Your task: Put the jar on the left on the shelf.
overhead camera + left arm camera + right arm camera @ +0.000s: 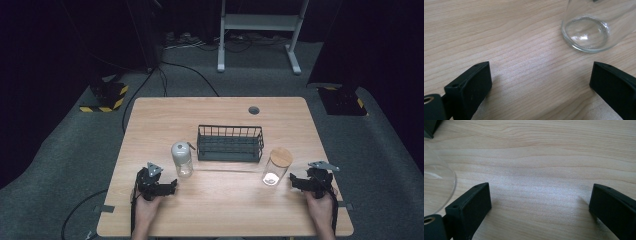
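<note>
On the near left of the table [150,112], the left gripper [170,186] rests with its jaws spread and nothing between them, just beside a clear glass jar with a grey lid [182,159]. The left gripper view adds what the high view cannot: the jar's thick round glass base [586,33] sits flat on the wood, ahead and to the right of the open jaws, apart from them. Behind the jars, at the table's middle, stands a dark wire basket [230,143], its long axis running left to right. To its right stands a glass jar with a wooden lid [276,165], upright like the first, long axis vertical. The right gripper [295,181] lies near it, released and holding nothing; the right gripper view catches just the jar's curved glass edge [439,187] at the left. The table is pale wood with a round cable hole [254,110] near the far edge. Around it lie grey carpet [60,165], trailing cables and a white frame [260,22] in a dark room.
</note>
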Demonstrator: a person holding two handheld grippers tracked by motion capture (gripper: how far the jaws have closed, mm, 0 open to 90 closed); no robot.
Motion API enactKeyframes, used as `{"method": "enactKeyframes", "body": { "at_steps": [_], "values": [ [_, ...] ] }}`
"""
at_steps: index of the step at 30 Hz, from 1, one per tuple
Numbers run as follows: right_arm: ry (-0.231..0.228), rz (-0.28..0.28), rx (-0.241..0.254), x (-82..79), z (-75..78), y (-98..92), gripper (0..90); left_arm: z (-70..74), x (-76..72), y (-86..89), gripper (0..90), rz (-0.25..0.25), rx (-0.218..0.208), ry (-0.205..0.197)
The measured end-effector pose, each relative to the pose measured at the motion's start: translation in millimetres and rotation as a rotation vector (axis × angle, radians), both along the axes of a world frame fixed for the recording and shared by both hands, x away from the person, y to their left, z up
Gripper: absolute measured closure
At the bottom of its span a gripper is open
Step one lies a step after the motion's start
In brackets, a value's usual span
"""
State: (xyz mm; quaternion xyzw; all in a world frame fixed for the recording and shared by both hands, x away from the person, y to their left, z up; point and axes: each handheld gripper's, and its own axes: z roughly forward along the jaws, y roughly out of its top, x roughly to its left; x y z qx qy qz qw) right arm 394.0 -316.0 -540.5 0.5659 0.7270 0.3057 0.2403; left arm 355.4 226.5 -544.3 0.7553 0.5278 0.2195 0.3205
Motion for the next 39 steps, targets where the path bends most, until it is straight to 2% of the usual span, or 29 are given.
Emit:
{"method": "enactKeyframes", "body": {
  "at_steps": [15,24,29,39],
  "values": [
    [0.000,-0.001,0.000,0.0,0.0,0.0,3.5,0.0,1.3,-1.8,0.7,0.000,0.005,0.010],
    [0.000,-0.001,-0.002,-0.1,0.0,0.1,3.5,0.7,-3.2,-0.7,0.3,-0.015,-0.061,0.004],
    [0.000,-0.001,-0.002,-0.1,0.0,0.1,3.5,6.8,-8.7,-6.5,0.7,-0.037,-0.068,-0.027],
    [0.000,-0.001,-0.002,-0.1,0.0,0.2,3.5,15.5,-15.4,-16.4,1.1,-0.074,-0.087,-0.063]
  ]
}}
